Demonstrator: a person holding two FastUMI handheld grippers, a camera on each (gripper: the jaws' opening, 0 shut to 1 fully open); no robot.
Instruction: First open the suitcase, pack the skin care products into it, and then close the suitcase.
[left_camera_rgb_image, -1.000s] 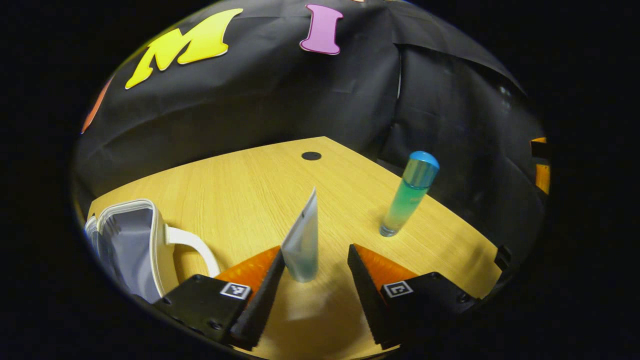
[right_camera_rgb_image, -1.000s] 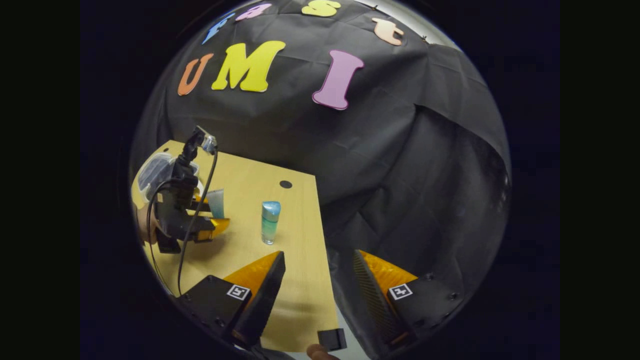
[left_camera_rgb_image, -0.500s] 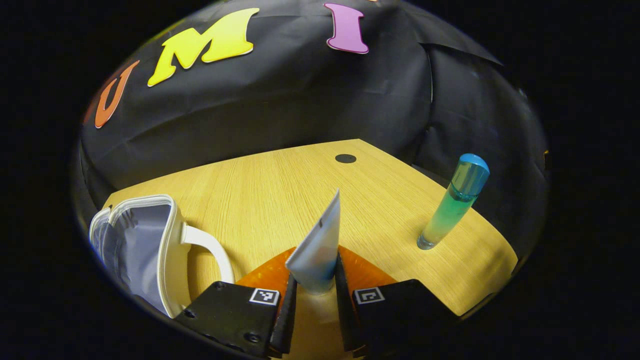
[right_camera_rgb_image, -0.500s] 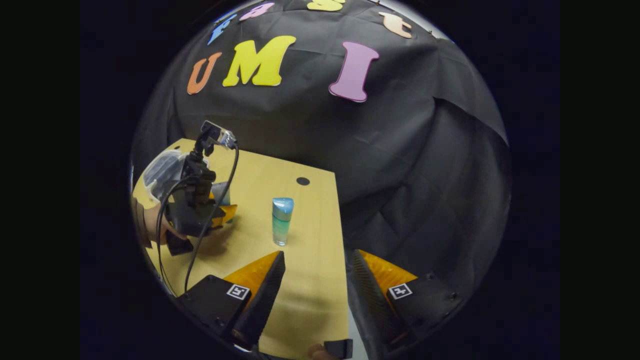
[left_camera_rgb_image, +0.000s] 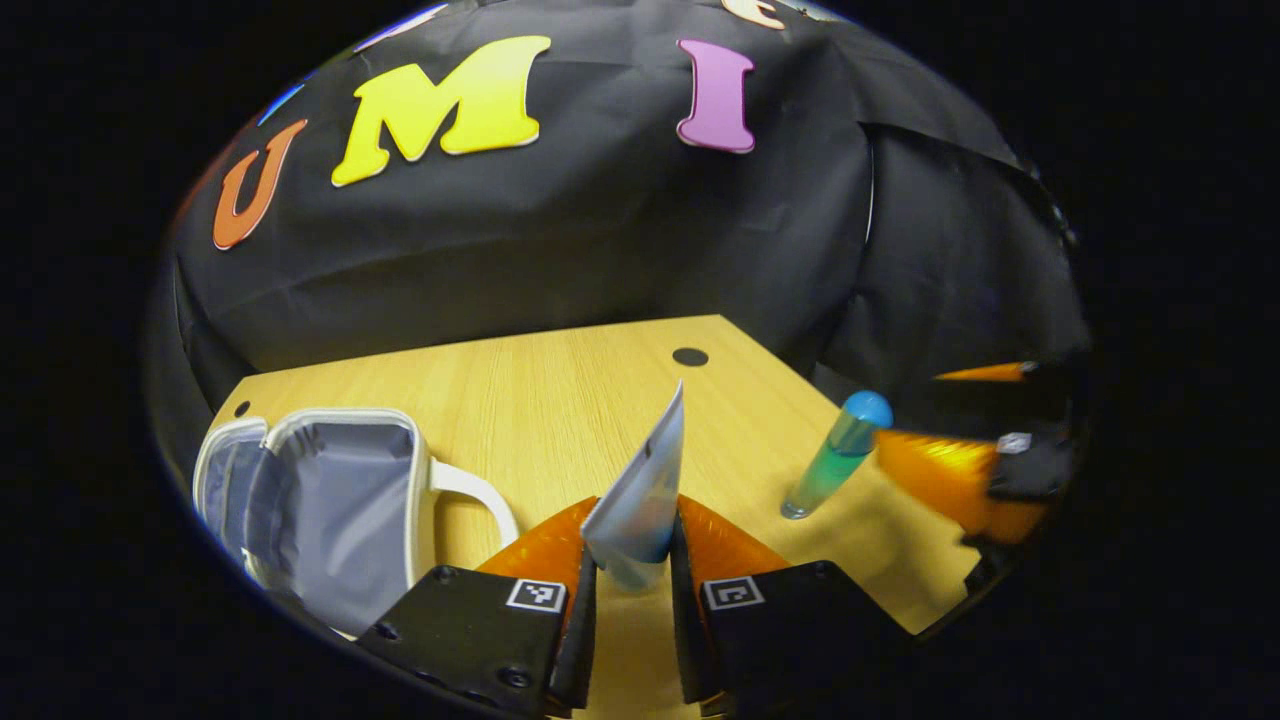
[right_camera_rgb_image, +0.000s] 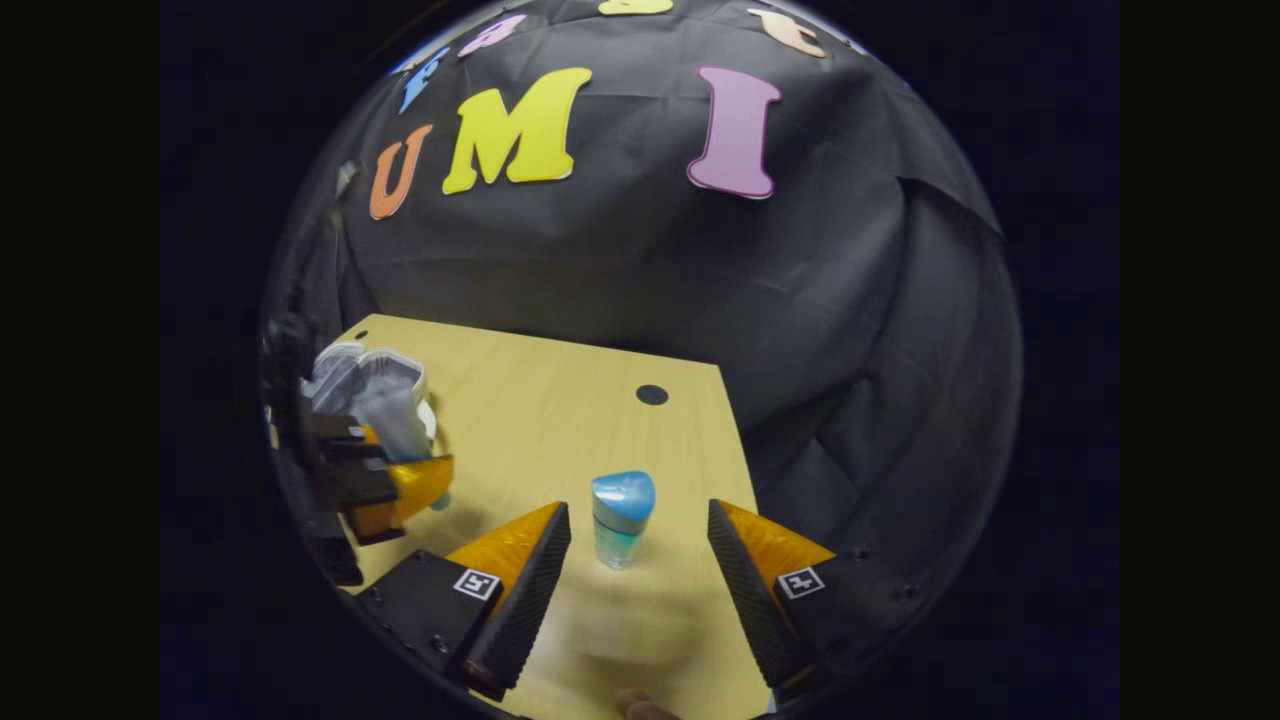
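A pale wooden table (left_camera_rgb_image: 560, 380) — small dark round hole (left_camera_rgb_image: 690, 356) near its far edge.

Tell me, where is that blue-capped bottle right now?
The blue-capped bottle stands upright on the wooden table, between the open fingers of the right gripper, near the table's right edge.

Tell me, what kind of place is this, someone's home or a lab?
Most likely a small recording booth, not a home: black cloth wall hangs behind a bare wooden table, which holds just an open white case, a held tube and a blue-capped bottle.
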